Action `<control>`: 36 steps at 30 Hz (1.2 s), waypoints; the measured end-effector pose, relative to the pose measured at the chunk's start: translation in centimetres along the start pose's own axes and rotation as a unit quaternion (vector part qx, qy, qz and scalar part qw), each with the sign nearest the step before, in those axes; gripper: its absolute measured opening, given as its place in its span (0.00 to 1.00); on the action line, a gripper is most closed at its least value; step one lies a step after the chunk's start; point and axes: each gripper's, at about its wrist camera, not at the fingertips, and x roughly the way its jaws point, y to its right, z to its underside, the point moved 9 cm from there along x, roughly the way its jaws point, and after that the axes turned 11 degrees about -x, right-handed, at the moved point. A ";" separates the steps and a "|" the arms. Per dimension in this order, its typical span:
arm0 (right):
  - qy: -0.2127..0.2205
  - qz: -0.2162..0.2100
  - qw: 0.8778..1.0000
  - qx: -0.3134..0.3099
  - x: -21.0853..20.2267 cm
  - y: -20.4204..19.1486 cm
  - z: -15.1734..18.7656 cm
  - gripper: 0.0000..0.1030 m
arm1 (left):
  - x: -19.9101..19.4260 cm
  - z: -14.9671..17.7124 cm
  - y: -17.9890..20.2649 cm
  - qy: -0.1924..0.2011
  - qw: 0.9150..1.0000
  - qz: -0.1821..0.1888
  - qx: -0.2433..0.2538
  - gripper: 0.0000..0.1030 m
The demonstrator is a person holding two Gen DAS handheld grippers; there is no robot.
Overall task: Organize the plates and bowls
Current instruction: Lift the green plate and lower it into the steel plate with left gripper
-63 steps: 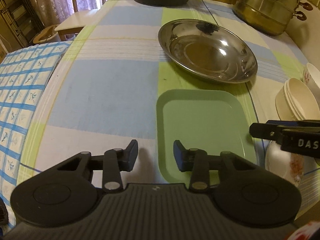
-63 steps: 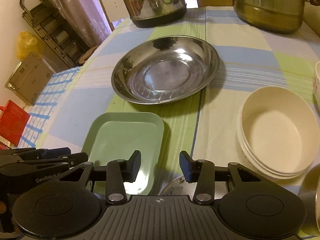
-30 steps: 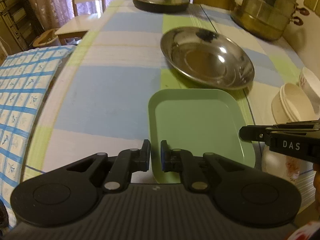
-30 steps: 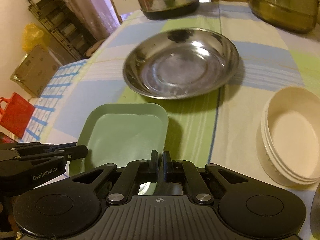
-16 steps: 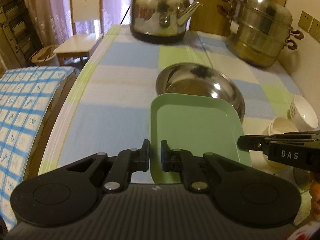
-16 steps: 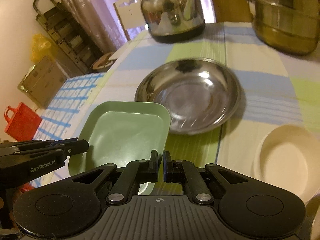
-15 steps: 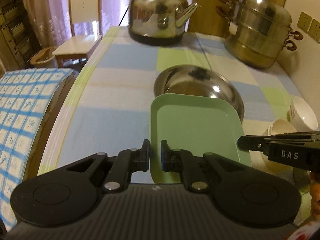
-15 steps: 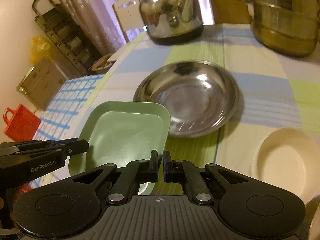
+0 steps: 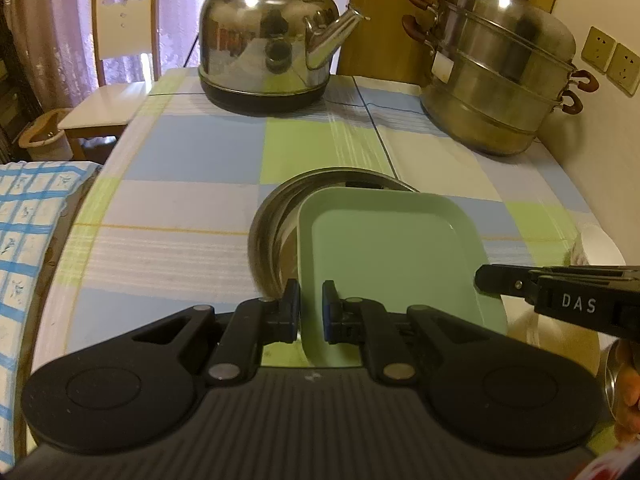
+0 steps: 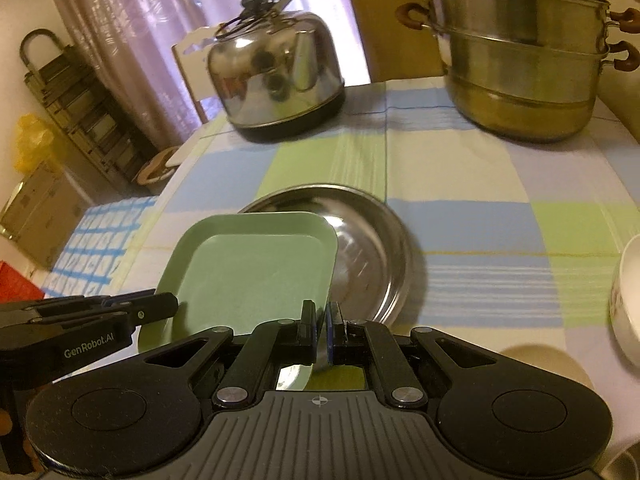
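Two hand-held grippers clamp green tray (image 9: 396, 256) | steel dish (image 10: 372, 256) half hidden

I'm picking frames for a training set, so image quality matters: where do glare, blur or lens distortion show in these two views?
Left wrist view: warm dim light, bright glare spots on the kettle, fisheye bending the table edge. Right wrist view: steel dish looks smeared by blur, steamer pot stretched near the frame's corner.

Your left wrist cam sits low behind its own fingers, looking forward and down across the table (image 9: 192, 216) toward the kettle (image 9: 268, 40). Your right one does the same from farther right. Both are close in and share the green plate (image 9: 392, 264), steel dish (image 10: 372, 256) and steamer pot (image 10: 520, 52).
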 end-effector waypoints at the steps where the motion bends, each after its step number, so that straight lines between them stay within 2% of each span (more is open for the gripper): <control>1: -0.001 0.005 1.000 0.000 0.2 0.2 -0.2 0.05 | 0.5 -0.1 0.1 -0.002 1.000 0.002 0.000 0.10; 15: -0.025 0.027 0.999 0.013 5.0 2.1 -0.8 0.05 | 5.5 -1.1 -0.6 -0.030 1.000 0.000 0.010 0.10; 30: -0.046 0.040 0.998 0.025 7.5 2.9 0.0 0.05 | 7.8 -0.9 -0.7 -0.048 0.999 0.000 0.021 0.10; 34: -0.042 0.042 0.998 0.030 7.7 2.9 0.1 0.05 | 7.8 -1.0 -0.7 -0.042 0.999 -0.002 0.026 0.20; 36: -0.045 0.042 0.998 0.030 7.9 2.9 0.1 0.05 | 7.6 -1.0 -0.6 -0.037 0.999 -0.009 0.035 0.22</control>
